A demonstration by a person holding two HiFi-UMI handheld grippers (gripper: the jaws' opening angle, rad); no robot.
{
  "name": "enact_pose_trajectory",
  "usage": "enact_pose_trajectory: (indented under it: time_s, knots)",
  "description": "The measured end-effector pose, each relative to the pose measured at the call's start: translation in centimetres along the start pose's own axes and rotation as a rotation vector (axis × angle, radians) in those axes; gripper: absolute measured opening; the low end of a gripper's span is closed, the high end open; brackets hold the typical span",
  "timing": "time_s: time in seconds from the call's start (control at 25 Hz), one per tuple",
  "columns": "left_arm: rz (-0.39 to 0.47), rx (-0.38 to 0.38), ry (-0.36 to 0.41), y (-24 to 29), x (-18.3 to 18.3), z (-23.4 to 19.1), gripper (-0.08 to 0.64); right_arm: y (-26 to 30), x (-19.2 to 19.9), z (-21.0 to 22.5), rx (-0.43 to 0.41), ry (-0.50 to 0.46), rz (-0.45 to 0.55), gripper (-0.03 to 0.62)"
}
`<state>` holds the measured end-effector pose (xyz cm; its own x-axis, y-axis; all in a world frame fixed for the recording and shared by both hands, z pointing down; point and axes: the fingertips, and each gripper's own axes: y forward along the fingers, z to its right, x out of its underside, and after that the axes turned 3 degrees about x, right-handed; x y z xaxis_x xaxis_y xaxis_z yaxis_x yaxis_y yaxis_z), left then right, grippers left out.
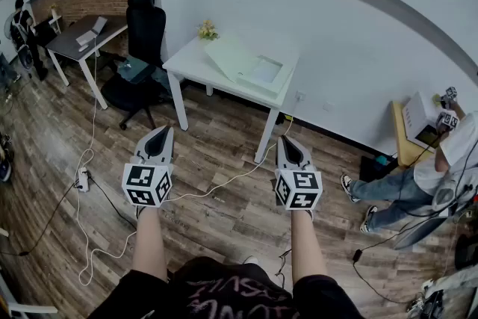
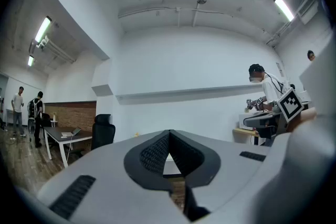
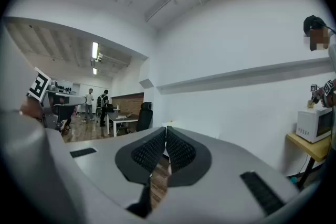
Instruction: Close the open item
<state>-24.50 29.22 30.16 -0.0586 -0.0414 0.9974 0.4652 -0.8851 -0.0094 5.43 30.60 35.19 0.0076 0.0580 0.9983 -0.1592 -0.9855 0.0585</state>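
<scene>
table holds flowers, perhaps a box

Showing a white table, black chair, brown wood-grain floor, black-and-white squares on left gripper and right gripper.

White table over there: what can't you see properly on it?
- The open white thing on the white table: head view, too far and pale to tell what it is.
- The yellow bunch beside it: head view, too small to name.
- Left gripper view: the left claw hides nearly all the table.
- Right gripper view: the right claw covers most of it.
</scene>
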Motion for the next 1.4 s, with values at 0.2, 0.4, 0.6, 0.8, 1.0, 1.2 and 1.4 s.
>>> enact_pose_trajectory:
  time_s: [0.2, 0.4, 0.6, 0.8, 1.0, 1.2, 1.4]
  knots:
    - [0.008, 0.006, -0.005, -0.2, -0.3, -0.5, 0.014, 0.2, -0.1, -0.9, -0.005, -0.004, -0.005, 0.025]
    - [0.014, 0.01, -0.011, -0.3, -0.3, -0.2, 0.014, 0.0, -0.3, -1.0, 0.014, -0.01, 0.001, 0.026]
    - [0.018, 0.017, -0.015, -0.6, 0.0, -0.8, 0.014, 0.0, -0.1, -2.0, 0.007, -0.016, 0.004, 0.026]
    - [0.02, 0.027, -0.017, -1.1, 0.1, -2.1, 0.014, 0.4, 0.0, -3.8, 0.005, -0.04, 0.0, 0.026]
    - [0.028, 0.046, -0.022, -1.8, 0.4, -4.0, 0.014, 0.9, 0.1, -6.1, 0.009, -0.043, 0.002, 0.026]
    - [0.017, 0.073, -0.017, -0.8, 1.2, -5.5, 0.014, 2.2, 0.0, -6.7, 0.033, -0.036, -0.007, 0.026]
    - [0.003, 0.094, -0.018, 1.0, 2.3, -6.3, 0.014, 4.1, 0.5, -6.4, 0.035, -0.036, -0.012, 0.026]
